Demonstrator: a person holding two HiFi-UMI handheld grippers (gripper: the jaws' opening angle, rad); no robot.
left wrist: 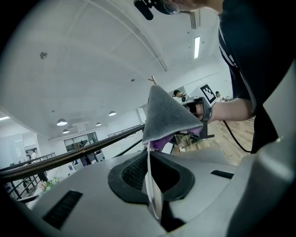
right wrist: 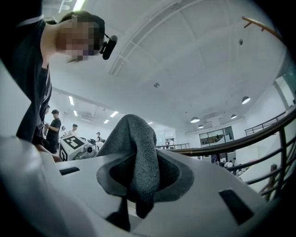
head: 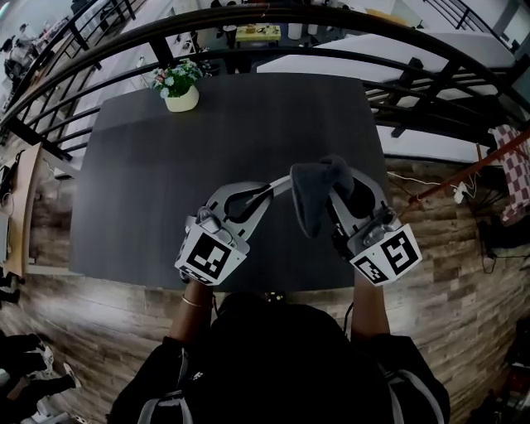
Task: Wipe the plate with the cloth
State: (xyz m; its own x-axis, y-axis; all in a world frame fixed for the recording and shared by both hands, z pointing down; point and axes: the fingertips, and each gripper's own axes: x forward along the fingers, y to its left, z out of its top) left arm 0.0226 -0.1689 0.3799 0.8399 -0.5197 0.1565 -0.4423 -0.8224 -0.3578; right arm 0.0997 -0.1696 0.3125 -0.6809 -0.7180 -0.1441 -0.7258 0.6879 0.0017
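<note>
Jaws of the left gripper [left wrist: 149, 156] are pinched on the rim of a thin white plate [left wrist: 151, 190], seen edge-on. Those of the right gripper [right wrist: 138, 159] are clamped on a fold of dark grey fleecy cloth [right wrist: 134, 134]. Only the left gripper view shows the cloth's purple underside at the plate's far edge; contact cannot be told. Only the head view shows the dark rectangular table [head: 157, 174]. Both grippers hang over its near edge, and a cream pot of flowers [head: 181, 93] stands well apart at the far left corner, before a black curved railing [head: 315, 13]. Marker cubes [head: 213, 255] carry black-and-white square patterns.
</note>
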